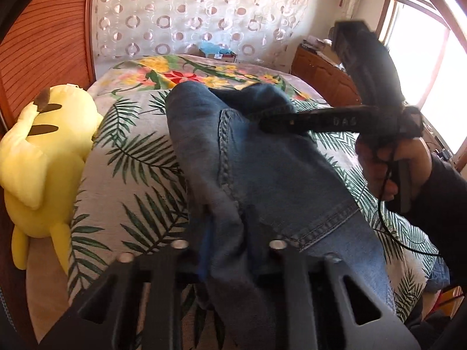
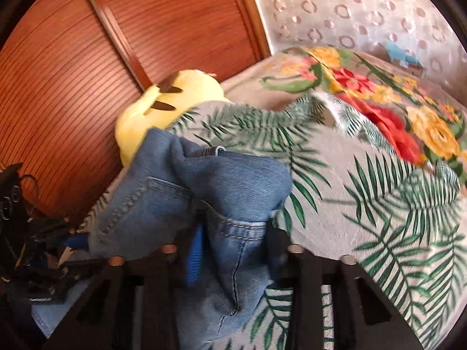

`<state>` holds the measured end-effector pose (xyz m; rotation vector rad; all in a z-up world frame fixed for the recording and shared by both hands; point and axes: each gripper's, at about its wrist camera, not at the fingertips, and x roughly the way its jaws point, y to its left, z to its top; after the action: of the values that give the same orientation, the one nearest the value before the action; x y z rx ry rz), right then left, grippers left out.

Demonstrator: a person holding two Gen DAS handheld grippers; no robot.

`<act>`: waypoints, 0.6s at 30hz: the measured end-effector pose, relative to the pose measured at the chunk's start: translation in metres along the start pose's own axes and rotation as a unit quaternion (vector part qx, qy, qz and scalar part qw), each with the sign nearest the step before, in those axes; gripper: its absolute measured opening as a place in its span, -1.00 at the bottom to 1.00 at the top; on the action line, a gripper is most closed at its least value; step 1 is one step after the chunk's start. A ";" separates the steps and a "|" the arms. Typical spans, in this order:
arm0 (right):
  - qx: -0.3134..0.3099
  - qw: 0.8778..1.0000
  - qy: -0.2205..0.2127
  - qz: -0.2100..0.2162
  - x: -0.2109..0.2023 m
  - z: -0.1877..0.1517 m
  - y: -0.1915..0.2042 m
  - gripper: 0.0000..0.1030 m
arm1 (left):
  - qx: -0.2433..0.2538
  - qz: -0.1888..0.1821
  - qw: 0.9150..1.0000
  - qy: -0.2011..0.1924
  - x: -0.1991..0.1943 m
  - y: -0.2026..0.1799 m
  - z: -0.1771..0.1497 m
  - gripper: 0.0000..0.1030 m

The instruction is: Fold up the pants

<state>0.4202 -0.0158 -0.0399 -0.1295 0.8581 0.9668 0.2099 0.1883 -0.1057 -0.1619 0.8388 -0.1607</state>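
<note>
**Both claws on the jeans, long axis running away up the bed**

- Jeans (image 1: 262,180) lie on the bed (image 1: 140,151), on the palm-leaf cover, lengthwise from the near edge toward the headboard end. Far end bunched into a rounded hump; a stitched seam runs along the length.
- Left claw (image 1: 226,233): narrow, jaws pinched on a ridge of denim at the near end, by a stitched hem line. Cloth rises straight out of the claw.
- Right claw (image 2: 233,242): also narrow, closed on a fold by a pocket seam. In the left view it reaches in from the right edge, hand (image 1: 391,169) behind it, tips on the denim further up the bed than the left claw.
- Left claw is nearer the near edge, right claw nearer the hump. Both grips sit on the same long axis, one behind the other.
- Judgement: a fold would most likely carry one end along that axis onto the other.
- Yellow plush (image 1: 41,157) sits at the left edge, just beside the jeans' far end in the right view; could be brushed.
</note>
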 end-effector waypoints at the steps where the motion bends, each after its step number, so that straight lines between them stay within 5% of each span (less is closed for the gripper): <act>1: -0.010 1.000 -0.001 0.003 -0.002 0.004 0.005 -0.55 | -0.004 -0.003 1.000 -0.003 -0.003 0.002 0.000 -0.70; 11: -0.057 0.996 -0.047 0.043 0.004 0.067 0.060 -0.61 | -0.037 0.026 0.997 -0.064 -0.053 0.044 0.020 -0.77; 18: -0.008 0.996 -0.073 0.044 0.038 0.100 0.038 -0.62 | -0.030 0.070 0.995 -0.058 -0.041 0.090 0.072 -0.77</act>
<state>0.4593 0.0776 0.0117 -0.0336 0.7264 1.0526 0.2440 0.2903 -0.0468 -0.1662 0.7367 0.0057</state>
